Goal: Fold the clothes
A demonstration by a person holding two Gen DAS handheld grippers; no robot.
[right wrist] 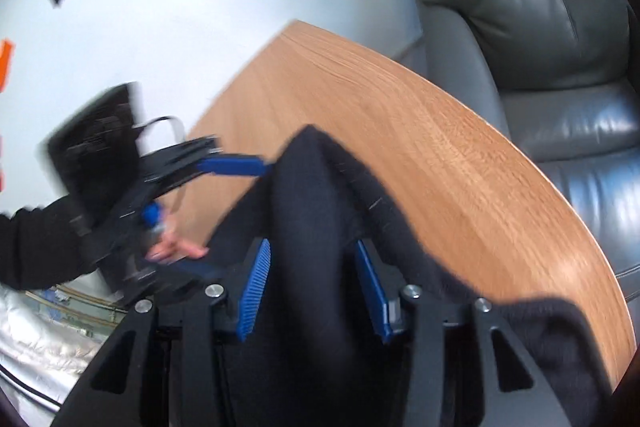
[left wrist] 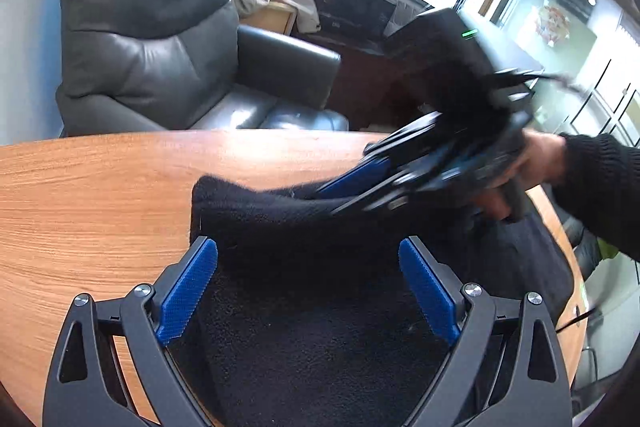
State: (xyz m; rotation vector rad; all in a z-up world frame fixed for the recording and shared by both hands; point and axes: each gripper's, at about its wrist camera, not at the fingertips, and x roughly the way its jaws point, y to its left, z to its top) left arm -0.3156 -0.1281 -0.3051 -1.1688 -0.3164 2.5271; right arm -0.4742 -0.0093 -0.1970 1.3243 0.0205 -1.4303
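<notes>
A black knit garment [left wrist: 312, 291] lies on the wooden table [left wrist: 100, 211], bunched up into a raised fold. My left gripper [left wrist: 308, 255] is open, its blue pads on either side of the cloth without closing on it. My right gripper [right wrist: 312, 255] has its jaws partly closed with a ridge of the black garment [right wrist: 316, 195] standing between the pads. In the left wrist view the right gripper [left wrist: 340, 191] comes in from the right, its blue tip on the cloth. In the right wrist view the left gripper [right wrist: 256, 167] is at the left, blurred.
A grey leather armchair [left wrist: 152, 39] stands just beyond the table's far edge. The table's curved edge [right wrist: 540, 179] runs close on the right. A dark cabinet and windows are behind. The person's black sleeves [left wrist: 600, 183] come in from the sides.
</notes>
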